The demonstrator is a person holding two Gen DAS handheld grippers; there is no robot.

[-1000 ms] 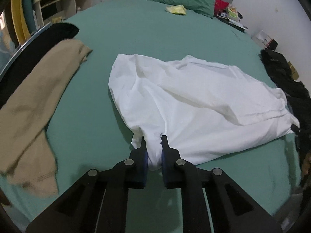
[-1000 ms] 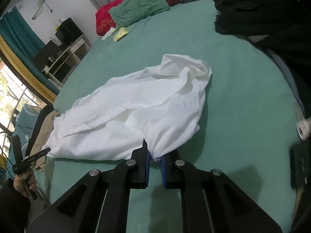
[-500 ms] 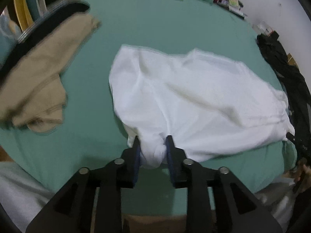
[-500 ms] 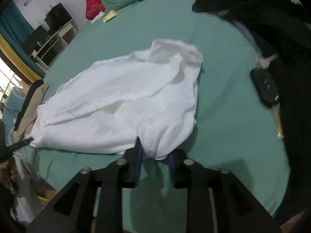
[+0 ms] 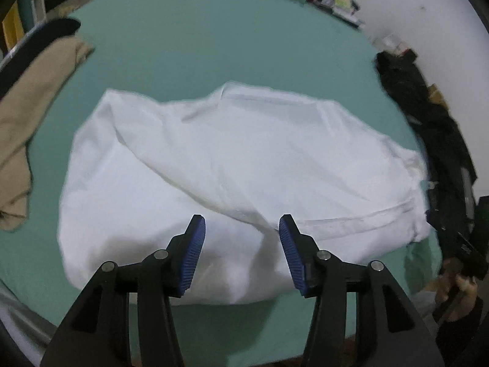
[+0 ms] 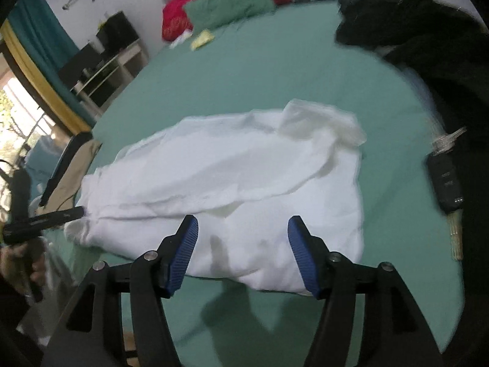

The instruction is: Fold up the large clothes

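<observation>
A large white garment (image 5: 232, 165) lies crumpled and loosely spread on the green bed (image 5: 214, 46); it also shows in the right wrist view (image 6: 244, 183). My left gripper (image 5: 241, 229) is open and empty, just above the garment's near edge. My right gripper (image 6: 243, 229) is open and empty, above the garment's other near edge. The left gripper's tip (image 6: 45, 218) shows at the garment's far left end in the right wrist view.
A beige garment (image 5: 27, 107) lies at the bed's left edge. Black clothes (image 5: 428, 128) are piled along the right side, also in the right wrist view (image 6: 428, 39). A car key (image 6: 446, 183) lies on the bed. Pillows (image 6: 232, 3) sit at the head.
Both grippers held a bunch of white cloth a second ago. Both have opened and let go, and the garment has dropped onto the bed.
</observation>
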